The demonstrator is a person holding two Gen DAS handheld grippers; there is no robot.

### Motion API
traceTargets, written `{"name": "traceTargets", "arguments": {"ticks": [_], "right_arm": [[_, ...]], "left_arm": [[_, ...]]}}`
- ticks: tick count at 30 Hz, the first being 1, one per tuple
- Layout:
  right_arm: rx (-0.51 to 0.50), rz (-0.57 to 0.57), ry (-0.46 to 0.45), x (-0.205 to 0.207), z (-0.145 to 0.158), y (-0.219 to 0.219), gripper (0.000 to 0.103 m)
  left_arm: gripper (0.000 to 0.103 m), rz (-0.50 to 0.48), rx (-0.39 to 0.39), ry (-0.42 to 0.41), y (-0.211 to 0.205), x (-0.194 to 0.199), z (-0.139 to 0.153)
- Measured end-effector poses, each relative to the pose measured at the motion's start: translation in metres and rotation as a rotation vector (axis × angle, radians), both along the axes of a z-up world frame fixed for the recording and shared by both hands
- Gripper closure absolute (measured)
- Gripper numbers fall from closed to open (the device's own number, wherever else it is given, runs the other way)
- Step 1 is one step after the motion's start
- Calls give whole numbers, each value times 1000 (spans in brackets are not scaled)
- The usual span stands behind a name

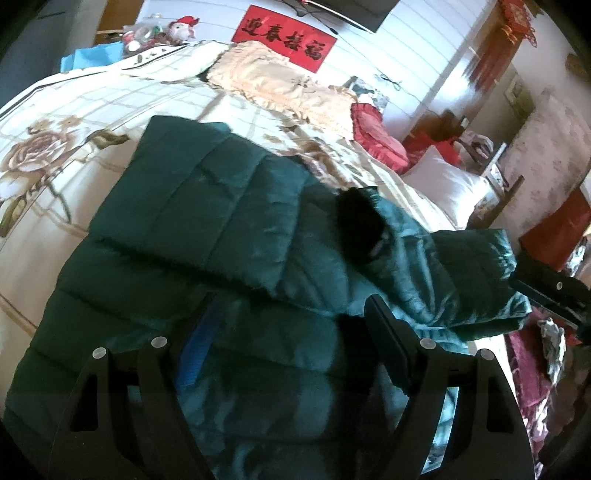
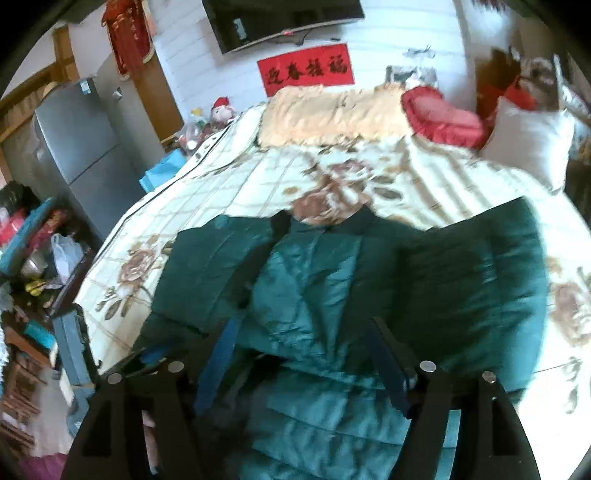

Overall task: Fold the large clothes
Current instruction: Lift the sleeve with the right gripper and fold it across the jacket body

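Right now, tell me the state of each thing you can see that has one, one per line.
Green puffer jacket: lying on the bed, sleeves folded inward, not yet folded up.
Left gripper: open, over the jacket, gripping nothing.
Right gripper: open, nothing between its fingers.
Television: screen dark.
Floral bedspread: spread flat under the jacket.

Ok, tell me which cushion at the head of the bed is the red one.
The red cushion with a ruffled edge lies between the long cream-yellow pillow and the plain white pillow, below the red banner's right end.
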State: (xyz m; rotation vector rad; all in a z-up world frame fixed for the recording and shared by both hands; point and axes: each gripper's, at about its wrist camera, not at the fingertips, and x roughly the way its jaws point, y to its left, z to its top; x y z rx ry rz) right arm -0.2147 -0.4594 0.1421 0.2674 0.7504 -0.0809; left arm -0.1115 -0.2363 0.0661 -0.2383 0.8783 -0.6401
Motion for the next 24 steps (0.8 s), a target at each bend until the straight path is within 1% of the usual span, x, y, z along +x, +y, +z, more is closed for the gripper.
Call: {"name": "traceTargets", "arguments": {"ticks": [4, 6, 7, 11, 16, 18, 20, 21, 22, 23, 24], "right_arm": [[-11, -58, -20, -15, 10, -20, 32], [10, -78, -35, -23, 13, -30, 31], [20, -91, -43, -26, 15, -35, 31], [64, -130, -71, -39, 16, -51, 29], [93, -142, -79, -52, 14, -63, 29], [94, -149, -84, -58, 13, -66, 29], [98, -161, -94, -64, 13, -71, 29], [101, -169, -102, -67, 14, -74, 29], [102, -176, -107, -70, 14, -77, 29], [103, -186, -111, -73, 14, -80, 28], [104, -196, -116, -75, 15, -83, 28]], "left_arm": [[23, -28, -60, 16, -10, 6, 18], [15, -40, -72, 32, -20, 11, 24], [15, -49, -73, 43, -26, 14, 25], [15, -69, -54, 75, -53, 21, 25], [15, -63, -27, 141, -85, 34, 12], [15, -53, -8, 144, -95, 34, 9], [16, -65, -10, 127, -101, 34, 10], [31, -85, -3, 118, -105, 34, 11], [44, -93, 22, 106, -109, 34, 13], [68, -97, 51, 96, -111, 34, 15], [75, -106, 57, 95, -111, 35, 16]]}}
